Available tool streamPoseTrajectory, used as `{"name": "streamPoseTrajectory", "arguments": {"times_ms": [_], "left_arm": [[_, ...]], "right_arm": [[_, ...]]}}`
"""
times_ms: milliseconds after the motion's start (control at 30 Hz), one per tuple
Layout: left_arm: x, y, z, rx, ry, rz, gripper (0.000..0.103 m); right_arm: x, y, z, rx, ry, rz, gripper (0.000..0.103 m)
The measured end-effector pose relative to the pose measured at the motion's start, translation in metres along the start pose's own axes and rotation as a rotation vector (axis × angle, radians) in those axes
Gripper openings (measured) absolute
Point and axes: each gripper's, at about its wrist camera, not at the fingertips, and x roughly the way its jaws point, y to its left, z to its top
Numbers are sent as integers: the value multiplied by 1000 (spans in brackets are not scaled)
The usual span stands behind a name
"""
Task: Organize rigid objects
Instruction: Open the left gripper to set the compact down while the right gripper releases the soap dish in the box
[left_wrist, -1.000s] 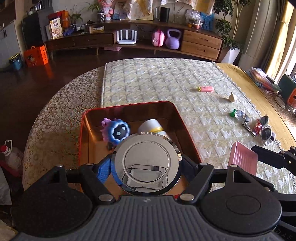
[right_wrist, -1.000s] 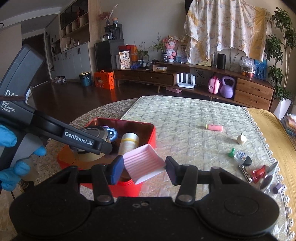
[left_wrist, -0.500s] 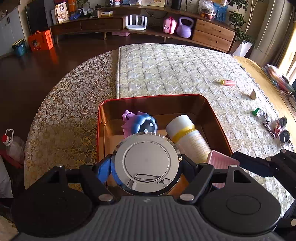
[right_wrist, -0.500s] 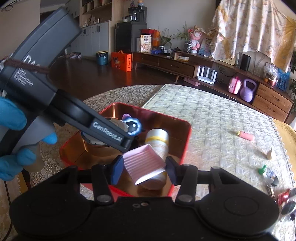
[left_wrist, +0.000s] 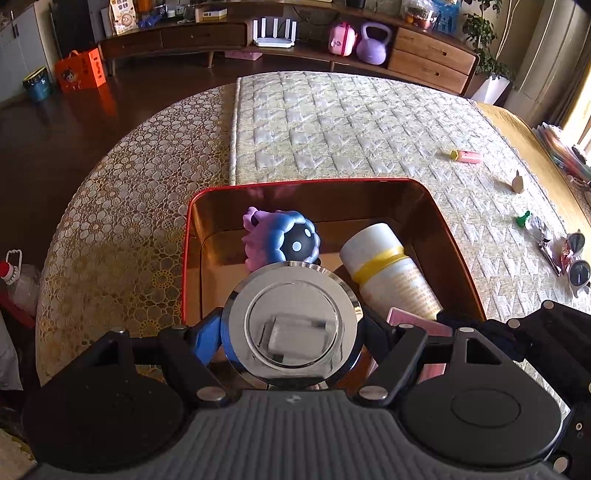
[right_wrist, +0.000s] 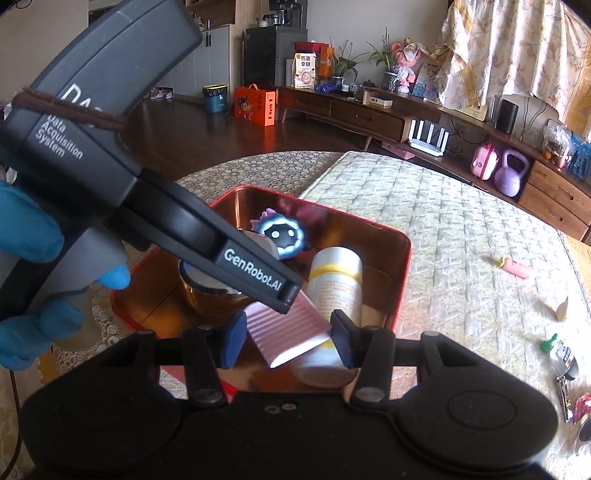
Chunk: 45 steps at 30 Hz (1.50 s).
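The left gripper is clamped on a shiny round metal tin, held over the near end of a red tray. The right gripper pinches a pink ribbed card above the tray's near edge. Inside the tray lie a blue-and-purple toy and a white bottle with a yellow band, side by side.

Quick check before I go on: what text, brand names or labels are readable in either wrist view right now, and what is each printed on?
"GenRobot.AI": on the arm of the left gripper.
"Data Acquisition System": on that gripper's grey body, under large letters cut off at "DA".
Chinese characters on the snack bag on the sideboard: too small to read reliably.
Print on the white bottle in the red tin: too blurred.
Orange box: markings unreadable.
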Motion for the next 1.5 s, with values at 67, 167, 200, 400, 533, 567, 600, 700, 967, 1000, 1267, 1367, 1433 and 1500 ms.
{"name": "streamPoseTrajectory", "arguments": {"times_ms": [67, 167, 200, 400, 533, 567, 600, 700, 967, 1000, 1267, 1367, 1433, 1500], "left_arm": [[4, -1, 0, 2, 7, 3, 77], [8, -5, -1, 12, 14, 6, 77], [10, -5, -1, 8, 18, 5, 77], [13, -9, -2, 33, 16, 14, 77], [14, -10, -2, 43, 19, 19, 77], [13, -10, -2, 44, 21, 20, 77], [13, -10, -2, 44, 22, 21, 77], [13, -12, -3, 51, 27, 25, 77], [9, -16, -7, 57, 39, 33, 78], [8, -16, -8, 55, 39, 32, 78], [-4, -20, -10, 47, 17, 28, 79], [-13, -21, -11, 45, 0, 20, 79], [-21, -24, -13, 52, -21, 17, 79], [-29, -28, -15, 60, -45, 12, 79]], "right_arm": [[1, 1, -2, -21, 4, -31, 49], [0, 3, -4, -53, 5, -41, 48], [-1, 7, -5, -75, 5, -41, 48], [-2, 24, -9, -163, -3, -40, 49], [-7, 23, -9, -140, -5, -41, 49], [-9, 21, -8, -125, -5, -38, 50], [-11, 20, -10, -112, -6, -35, 50], [-17, 14, -12, -78, -13, -30, 52], [-28, -5, -12, 16, -26, -8, 58], [-30, -6, -12, 23, -29, -4, 59], [-48, -9, -15, 43, -67, 22, 61], [-56, -9, -17, 51, -84, 26, 63], [-62, -11, -19, 62, -94, 29, 64], [-69, -17, -21, 78, -105, 32, 64]]}}
